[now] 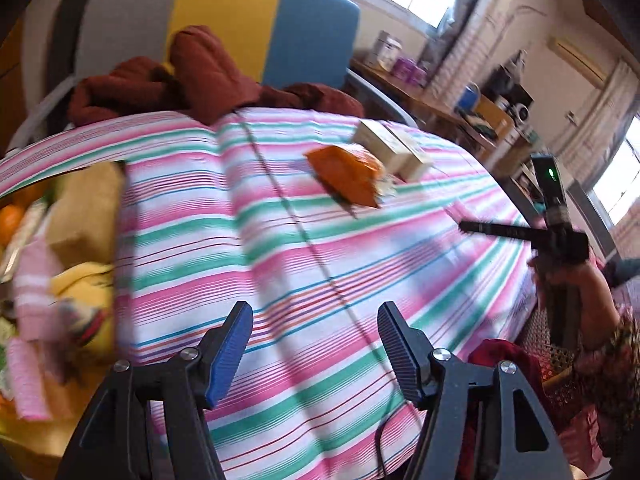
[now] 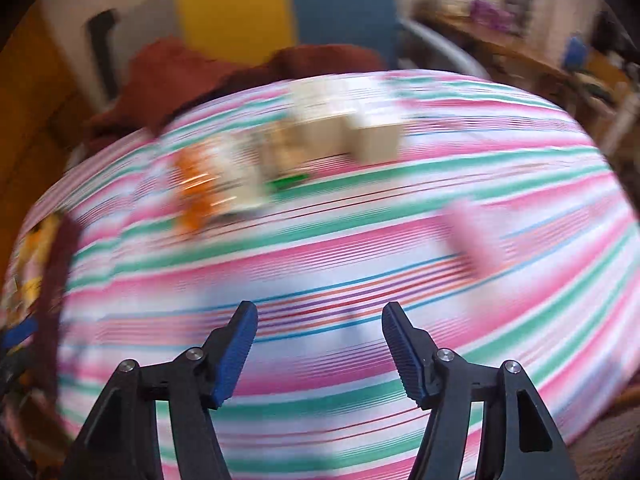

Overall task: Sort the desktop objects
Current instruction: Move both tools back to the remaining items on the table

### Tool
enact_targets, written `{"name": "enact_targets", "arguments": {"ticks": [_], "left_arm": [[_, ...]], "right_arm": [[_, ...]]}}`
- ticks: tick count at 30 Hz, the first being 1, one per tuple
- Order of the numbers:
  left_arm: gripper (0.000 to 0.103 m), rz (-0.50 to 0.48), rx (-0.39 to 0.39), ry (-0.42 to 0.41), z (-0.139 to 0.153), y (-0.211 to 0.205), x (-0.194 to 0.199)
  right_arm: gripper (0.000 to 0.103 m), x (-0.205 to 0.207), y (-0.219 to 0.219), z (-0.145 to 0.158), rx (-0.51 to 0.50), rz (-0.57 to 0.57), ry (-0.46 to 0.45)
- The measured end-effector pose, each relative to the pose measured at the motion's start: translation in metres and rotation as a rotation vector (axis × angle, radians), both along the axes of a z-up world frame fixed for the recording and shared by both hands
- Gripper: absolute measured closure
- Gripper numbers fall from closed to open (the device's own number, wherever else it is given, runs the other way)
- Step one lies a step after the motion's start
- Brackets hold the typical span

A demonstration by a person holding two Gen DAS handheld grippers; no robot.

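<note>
Left wrist view: both pairs of fingers wide apart and empty over the striped worktop [image 1: 280, 216].

I read the left gripper [image 1: 316, 344] as gaping with nothing between its pads. The orange packet [image 1: 348, 172] lies ahead and slightly right of its fingers, well apart, long axis slanting away to the left, touching two cream boxes [image 1: 394, 148] just beyond it. A bin of sorted items [image 1: 80, 216] sits close by on the left. The right gripper [image 2: 320, 344] is equally wide; from it the orange packet [image 2: 200, 188] lies ahead-left and the cream boxes [image 2: 348, 128] straight ahead, with a pink object [image 2: 474, 236] nearer, ahead-right, too blurred to name. My judgement: the right fingers are nearer the pink object; the packet is open to either hand.
</note>
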State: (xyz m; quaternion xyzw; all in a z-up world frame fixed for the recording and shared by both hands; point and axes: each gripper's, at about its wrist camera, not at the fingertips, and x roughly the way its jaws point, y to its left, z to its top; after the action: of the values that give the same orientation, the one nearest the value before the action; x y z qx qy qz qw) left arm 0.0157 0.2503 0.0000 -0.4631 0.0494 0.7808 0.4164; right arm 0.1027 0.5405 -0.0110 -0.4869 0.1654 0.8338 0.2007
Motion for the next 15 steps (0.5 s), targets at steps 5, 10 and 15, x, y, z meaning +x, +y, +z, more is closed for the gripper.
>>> {"name": "enact_targets", "arguments": {"ticks": [5, 10, 15], "left_arm": [[0.03, -0.041, -0.009, -0.021, -0.004, 0.042, -0.006], [0.023, -0.048, -0.017, -0.034, -0.003, 0.08, -0.021], [0.022, -0.03, -0.045, -0.042, -0.005, 0.118, -0.036]], "right_arm": [[0.019, 0.016, 0.083, 0.004, 0.04, -0.222, 0.019], [0.019, 0.008, 0.129, -0.011, 0.011, -0.269, -0.046], [0.027, -0.007, 0.129, -0.028, -0.066, -0.205, -0.074]]}}
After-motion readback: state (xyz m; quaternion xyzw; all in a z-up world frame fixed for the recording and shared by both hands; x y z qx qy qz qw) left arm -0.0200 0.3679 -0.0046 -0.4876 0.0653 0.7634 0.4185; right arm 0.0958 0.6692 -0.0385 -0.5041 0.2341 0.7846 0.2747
